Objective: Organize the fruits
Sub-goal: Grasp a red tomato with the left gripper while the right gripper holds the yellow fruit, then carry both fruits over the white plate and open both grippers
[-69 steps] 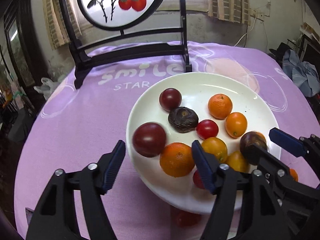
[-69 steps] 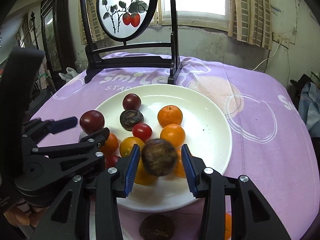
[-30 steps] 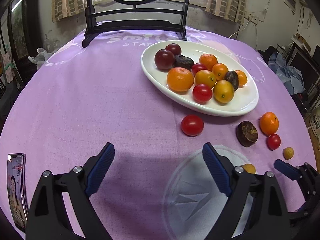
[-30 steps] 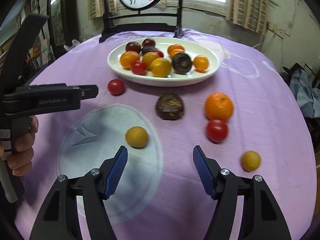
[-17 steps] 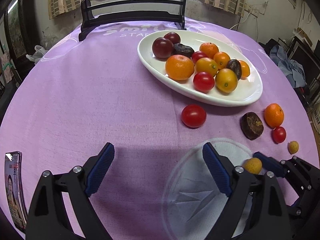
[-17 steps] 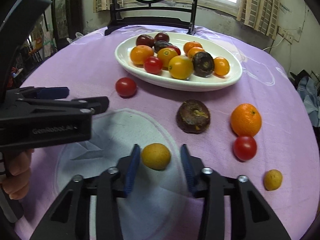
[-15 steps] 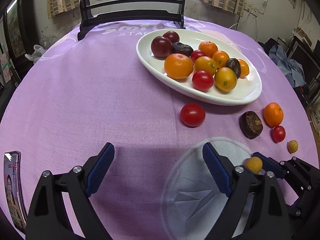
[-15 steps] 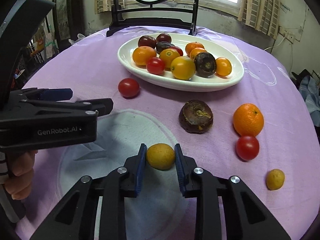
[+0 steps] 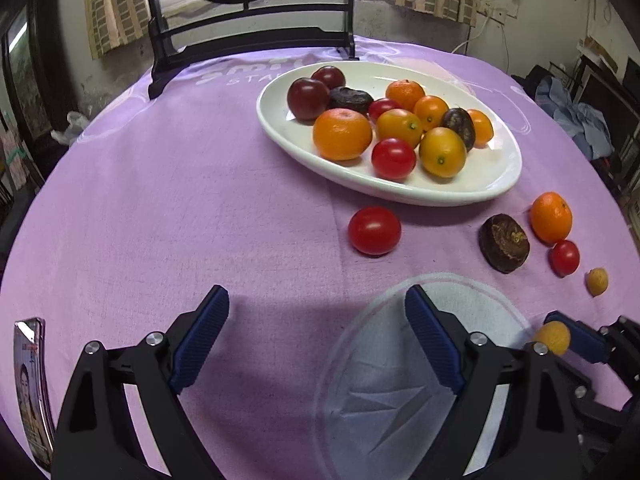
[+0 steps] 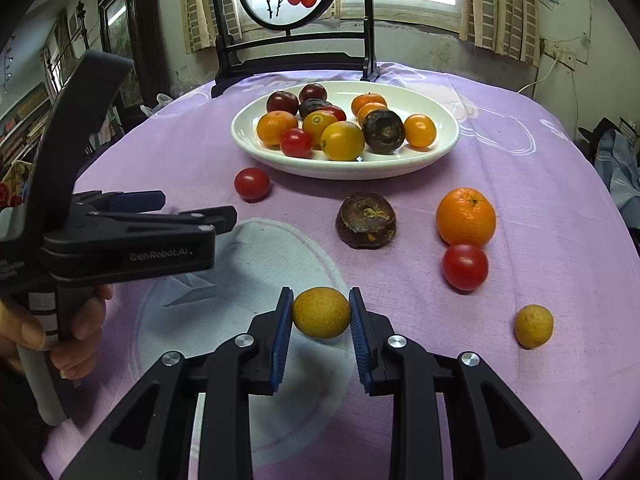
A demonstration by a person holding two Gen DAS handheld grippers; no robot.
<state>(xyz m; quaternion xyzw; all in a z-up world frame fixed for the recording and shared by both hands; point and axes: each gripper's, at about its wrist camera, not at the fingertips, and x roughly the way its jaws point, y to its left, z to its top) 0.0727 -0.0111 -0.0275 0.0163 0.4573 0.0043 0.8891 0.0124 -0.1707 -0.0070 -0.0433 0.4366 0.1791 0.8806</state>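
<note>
Yellow fruit [image 10: 321,317] sits gripped between the right gripper's [image 10: 320,322] jaws near the bench's front edge; the left gripper's [image 9: 316,336] jaws stand wide open, empty, above the purple cloth [image 9: 200,208].

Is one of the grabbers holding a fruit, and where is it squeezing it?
The right gripper holds the small yellow fruit, fingers pressing its two opposite sides. The left gripper holds nothing.

Glossy plate [image 10: 440,152] (matt cloth [image 10: 160,168] beneath)
</note>
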